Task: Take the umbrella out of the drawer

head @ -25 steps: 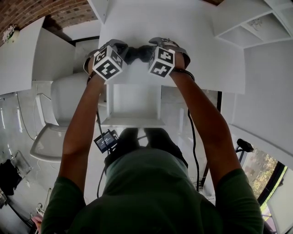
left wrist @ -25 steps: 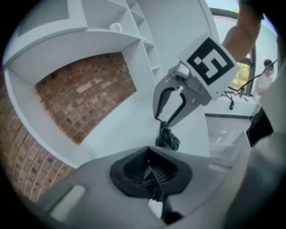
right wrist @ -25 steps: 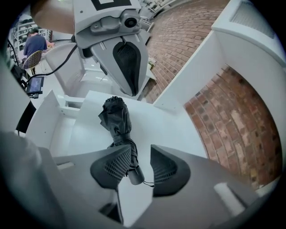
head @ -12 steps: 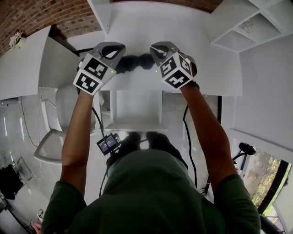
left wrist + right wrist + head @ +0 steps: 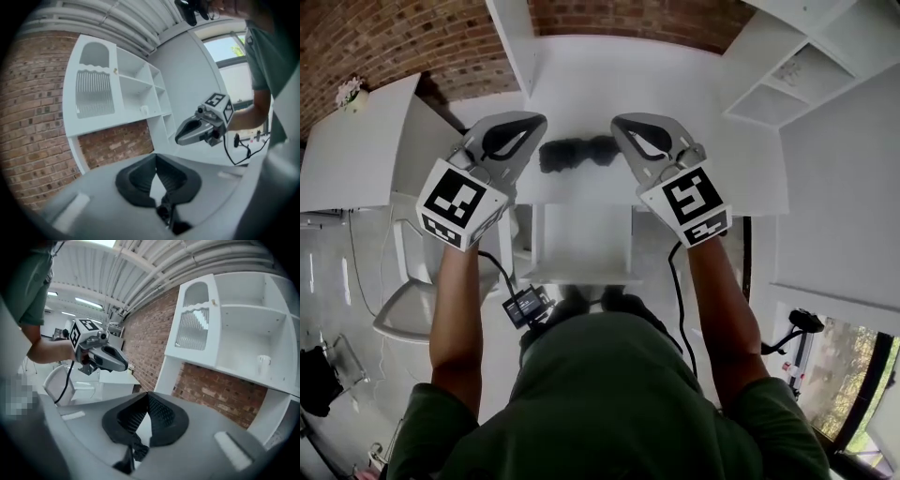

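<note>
The black folded umbrella [image 5: 577, 153] lies across the white table top [image 5: 609, 84], just behind the open white drawer [image 5: 581, 246], which looks empty inside. My left gripper [image 5: 525, 127] hangs in the air left of the umbrella, shut and holding nothing. To the umbrella's right is my right gripper [image 5: 630, 127], also raised. Its jaws have just been closing with nothing between them, and they are now shut. Each gripper view looks level at the shelves and brick wall. The right gripper [image 5: 199, 129] shows in the left gripper view, and the left gripper [image 5: 104, 357] in the right gripper view.
White wall shelves [image 5: 802, 66] hang at the upper right over a brick wall [image 5: 609, 17]. A white side cabinet [image 5: 356, 141] and a white chair [image 5: 403, 281] stand at the left. A small black device [image 5: 525, 305] on a cable hangs by the person's waist.
Both grippers have risen from the table top toward the camera and moved apart. The umbrella stays lying on the table between them.
</note>
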Tool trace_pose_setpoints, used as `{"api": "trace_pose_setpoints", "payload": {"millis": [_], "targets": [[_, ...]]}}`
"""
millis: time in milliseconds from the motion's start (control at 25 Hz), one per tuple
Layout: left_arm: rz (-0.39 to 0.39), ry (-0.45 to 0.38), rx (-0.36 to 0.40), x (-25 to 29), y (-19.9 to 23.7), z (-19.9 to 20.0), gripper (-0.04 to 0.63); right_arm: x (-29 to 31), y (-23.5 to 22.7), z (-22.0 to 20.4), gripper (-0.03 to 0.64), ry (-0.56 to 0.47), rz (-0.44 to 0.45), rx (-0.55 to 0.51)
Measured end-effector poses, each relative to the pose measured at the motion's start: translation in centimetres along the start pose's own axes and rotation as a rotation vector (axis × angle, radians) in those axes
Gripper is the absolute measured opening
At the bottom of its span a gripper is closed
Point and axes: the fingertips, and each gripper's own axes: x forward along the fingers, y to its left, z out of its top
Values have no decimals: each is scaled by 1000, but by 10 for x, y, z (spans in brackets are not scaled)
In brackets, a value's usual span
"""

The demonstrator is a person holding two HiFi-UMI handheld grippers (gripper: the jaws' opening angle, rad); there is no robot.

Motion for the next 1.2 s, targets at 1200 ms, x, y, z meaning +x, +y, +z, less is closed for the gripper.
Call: {"api": "trace_pose_setpoints", "payload": {"millis": [1200], "targets": [[113,-172,-24,-135,-83,82,2,-146,66,83,6,-184,-31,47]]}}
